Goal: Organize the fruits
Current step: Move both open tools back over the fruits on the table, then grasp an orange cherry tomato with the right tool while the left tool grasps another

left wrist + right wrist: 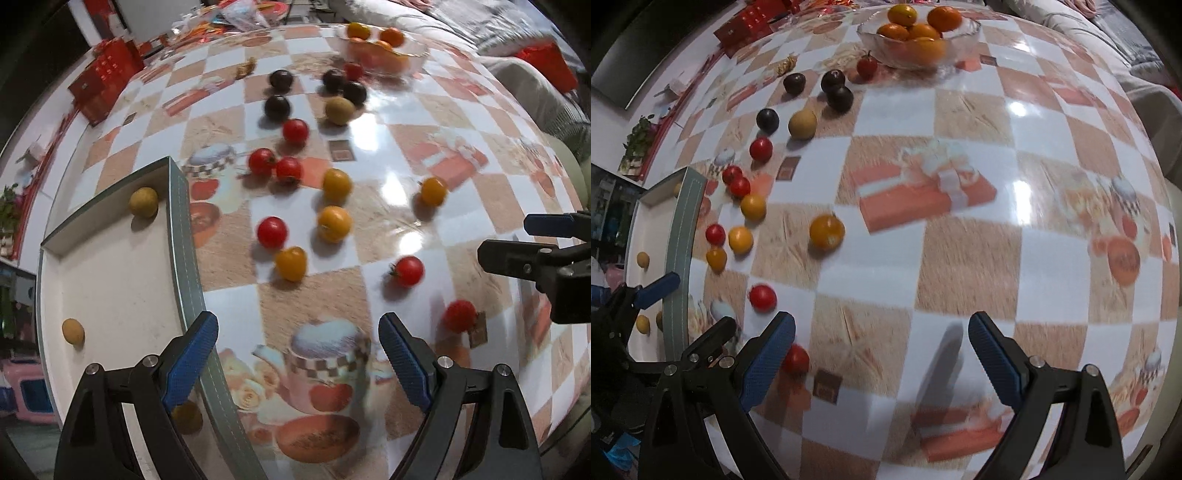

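Both grippers stand apart and empty: left gripper (298, 363) by the box (181, 236) at lower left, right gripper (881, 363) over the surface (960, 258). Cherry tomatoes (272, 232) scattered mid-frame look light, smooth, squashable; pinch gently across the middle.

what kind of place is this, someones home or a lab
Most likely a home living or dining room. The table wears a glossy checkered cloth printed with teapots and gifts, a glass bowl of oranges sits on it, red gift boxes stand at its edge, and a grey sofa lies behind.
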The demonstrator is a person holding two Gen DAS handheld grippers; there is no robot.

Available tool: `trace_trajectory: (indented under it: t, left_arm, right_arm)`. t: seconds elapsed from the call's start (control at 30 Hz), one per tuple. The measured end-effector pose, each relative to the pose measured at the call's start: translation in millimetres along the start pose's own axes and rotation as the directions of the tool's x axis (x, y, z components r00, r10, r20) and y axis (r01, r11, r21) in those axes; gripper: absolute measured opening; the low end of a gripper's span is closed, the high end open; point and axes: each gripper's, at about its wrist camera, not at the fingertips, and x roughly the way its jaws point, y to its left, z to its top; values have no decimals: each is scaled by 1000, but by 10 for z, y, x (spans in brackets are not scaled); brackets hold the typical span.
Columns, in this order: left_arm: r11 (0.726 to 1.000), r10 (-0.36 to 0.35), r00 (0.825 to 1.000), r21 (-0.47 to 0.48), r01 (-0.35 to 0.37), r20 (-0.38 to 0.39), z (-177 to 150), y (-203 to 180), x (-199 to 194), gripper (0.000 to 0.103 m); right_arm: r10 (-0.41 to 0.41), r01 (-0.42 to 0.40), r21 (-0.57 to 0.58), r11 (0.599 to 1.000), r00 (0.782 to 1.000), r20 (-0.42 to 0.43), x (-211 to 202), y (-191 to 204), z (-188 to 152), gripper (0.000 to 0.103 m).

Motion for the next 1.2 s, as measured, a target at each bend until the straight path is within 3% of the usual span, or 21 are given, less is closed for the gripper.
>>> trace_trajectory:
  t: [0.3, 0.37, 0.47, 0.6, 0.7, 0.8, 0.87, 0.93, 1.07, 1.1, 1.2]
  left_arm:
    - [992, -65, 997, -110, 61, -28, 228, 52, 121, 89]
    - [991, -69, 997, -115, 64, -38, 265, 73, 167, 77]
    - [989, -82, 994, -130, 73, -65, 302, 110, 235, 76]
    - [989, -77, 994, -129, 67, -76, 362, 135, 275, 76]
    - [990, -69, 993, -125, 58, -92, 429, 127, 306, 76]
    - [988, -70, 991, -144, 54, -112, 485, 131, 325, 75]
    - [987, -62, 991, -155, 44, -116, 506, 145, 327, 66]
    - [987, -51, 991, -156, 32, -120, 517, 156, 318, 55]
    - [985, -62, 992, -167, 42, -114, 528, 216, 286, 24]
    - [981, -89, 990, -182, 67, -111, 535, 235, 276, 20]
    - [978, -109, 988, -191, 87, -108, 545, 241, 268, 19]
  right_arm:
    - [35, -36, -62, 997, 999, -24, 47, 57, 301, 96]
    - [41, -43, -84, 996, 999, -34, 66, 88, 370, 93]
    - [44, -49, -108, 993, 998, -51, 133, 157, 453, 88]
    - [51, -62, -121, 991, 995, -90, 269, 215, 523, 73]
    - [21, -37, -171, 985, 996, -91, 322, 319, 579, 71]
    - [-18, -4, -208, 978, 995, -101, 375, 452, 661, 61]
    - [-49, 24, -234, 972, 994, -103, 399, 511, 691, 47]
    - [-83, 55, -263, 963, 992, -98, 413, 564, 701, 26]
    - [-72, 46, -252, 967, 993, -96, 433, 600, 718, 24]
    - [-61, 36, -242, 970, 993, -97, 424, 600, 715, 24]
    - [-31, 9, -218, 976, 995, -98, 376, 551, 685, 24]
